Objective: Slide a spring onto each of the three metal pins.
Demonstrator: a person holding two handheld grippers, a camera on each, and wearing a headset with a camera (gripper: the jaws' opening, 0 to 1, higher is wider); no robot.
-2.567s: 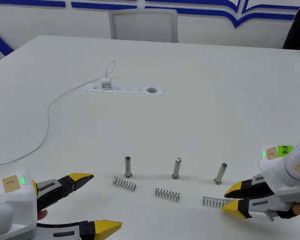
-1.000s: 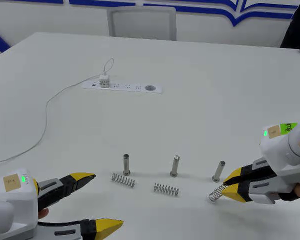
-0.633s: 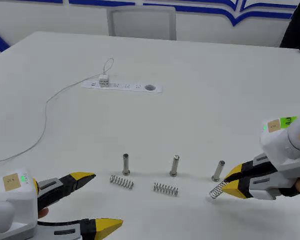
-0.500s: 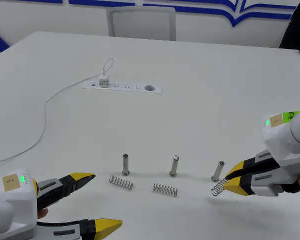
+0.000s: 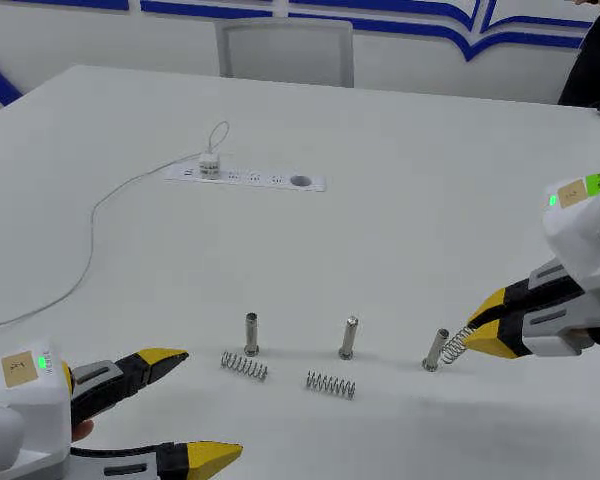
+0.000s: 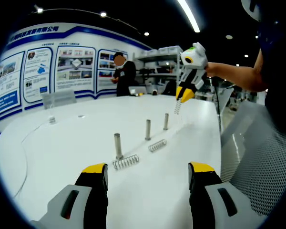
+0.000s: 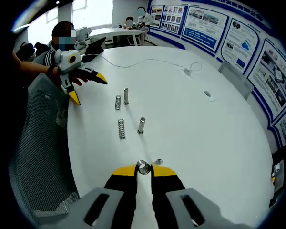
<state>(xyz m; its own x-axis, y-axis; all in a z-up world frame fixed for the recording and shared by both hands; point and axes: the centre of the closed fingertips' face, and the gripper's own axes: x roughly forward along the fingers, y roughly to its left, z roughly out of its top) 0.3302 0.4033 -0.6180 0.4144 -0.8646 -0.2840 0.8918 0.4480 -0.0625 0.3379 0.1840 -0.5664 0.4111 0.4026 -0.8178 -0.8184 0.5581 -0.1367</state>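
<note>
We see white rounded housings on our left gripper (image 5: pixel 195 405) and right gripper (image 5: pixel 477 328), black jaws tipped yellow, a tan sticker (image 5: pixel 20 368) and green light (image 5: pixel 44 361) on each.

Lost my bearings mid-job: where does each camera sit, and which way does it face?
Head view: headset, facing forward-down at table; left gripper, right gripper show.
Left gripper view: on left gripper, facing pins past its open jaws.
Right gripper view: on right gripper, facing its held spring.
Both gripper views share the pins.
</note>
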